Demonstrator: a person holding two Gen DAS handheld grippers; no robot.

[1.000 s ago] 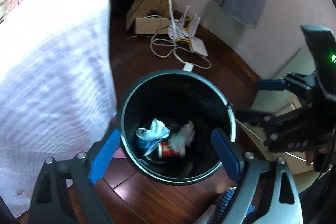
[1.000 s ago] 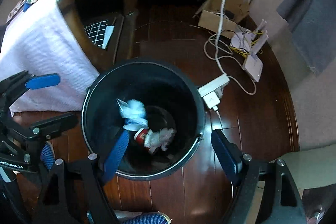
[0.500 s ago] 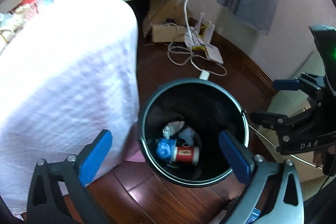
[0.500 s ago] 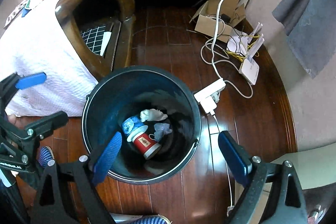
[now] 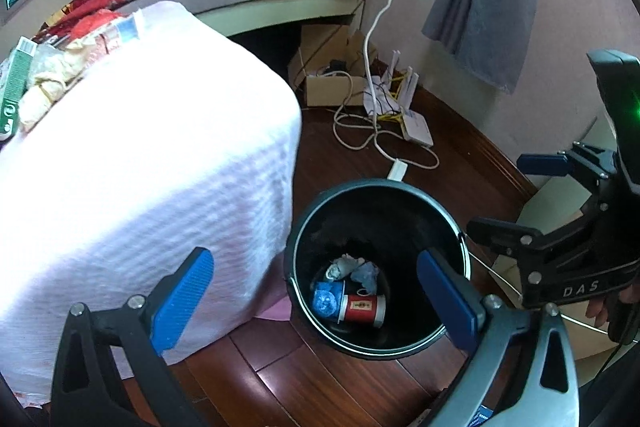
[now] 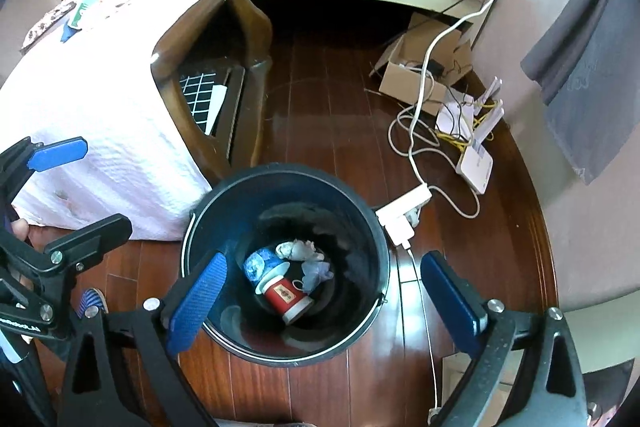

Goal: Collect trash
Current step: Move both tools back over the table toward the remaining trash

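Trash: red paper cup, blue cup and crumpled tissues lie at the bottom of the black bin, between and beyond both sets of jaws.
Left gripper: jaws spread wide, holding nothing.
Right gripper: jaws spread wide, holding nothing.
White cloth: draped beside the bin, behind the left gripper's left jaw.
Power strip: touching the bin's far rim.

Each pair of tongs is built from black triangular frames joined by silver screws, and 2 ribbed blue pads are carried at the tips. On the right tongs, white "DAS" lettering and a green light are shown on the black housing. On the left tongs, partial white lettering is seen. Bare fingers are glimpsed behind.
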